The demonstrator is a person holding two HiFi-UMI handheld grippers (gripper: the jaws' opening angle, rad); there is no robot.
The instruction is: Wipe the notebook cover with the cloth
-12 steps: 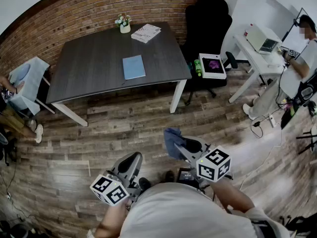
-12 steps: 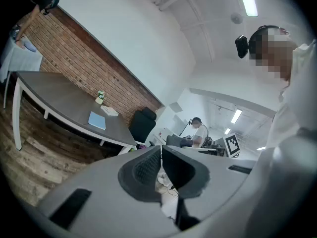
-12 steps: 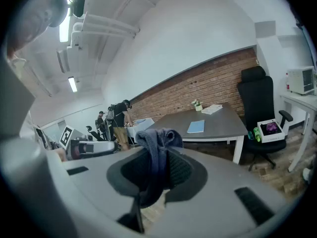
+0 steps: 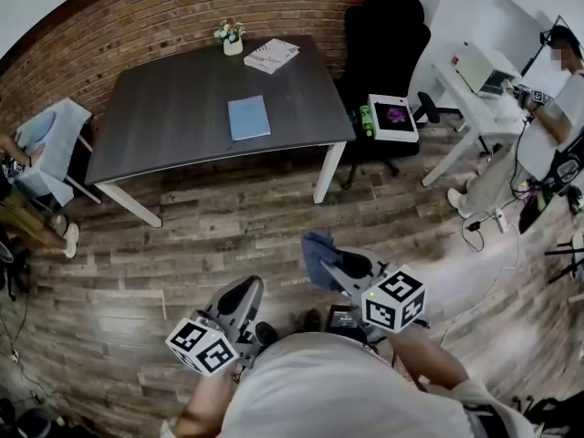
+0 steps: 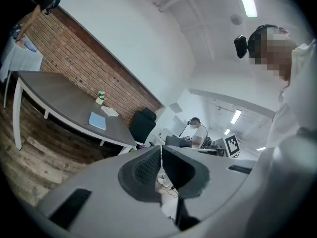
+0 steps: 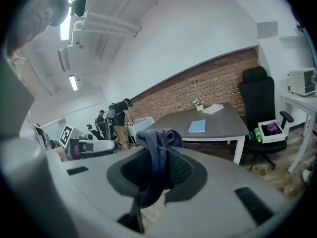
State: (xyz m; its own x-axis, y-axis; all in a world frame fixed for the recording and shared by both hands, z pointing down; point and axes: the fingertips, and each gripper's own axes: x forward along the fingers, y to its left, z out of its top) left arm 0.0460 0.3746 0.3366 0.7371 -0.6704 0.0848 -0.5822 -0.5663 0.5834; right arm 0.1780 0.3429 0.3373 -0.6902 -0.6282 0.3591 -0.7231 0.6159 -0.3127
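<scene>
A light blue notebook (image 4: 249, 118) lies flat near the middle of the dark table (image 4: 164, 126), also seen in the left gripper view (image 5: 97, 121) and right gripper view (image 6: 197, 126). My right gripper (image 4: 330, 265) is shut on a blue cloth (image 4: 317, 255), which bunches up above the jaws (image 6: 157, 152). It hovers over the wooden floor, well short of the table. My left gripper (image 4: 245, 292) is shut with nothing in it (image 5: 161, 163), low at the left, also far from the table.
A white flower pot (image 4: 232, 42) and a magazine (image 4: 272, 55) sit at the table's far edge. A black office chair (image 4: 383, 48) holding a box (image 4: 394, 118) stands right of the table. A white desk (image 4: 479, 89) with a person is at far right.
</scene>
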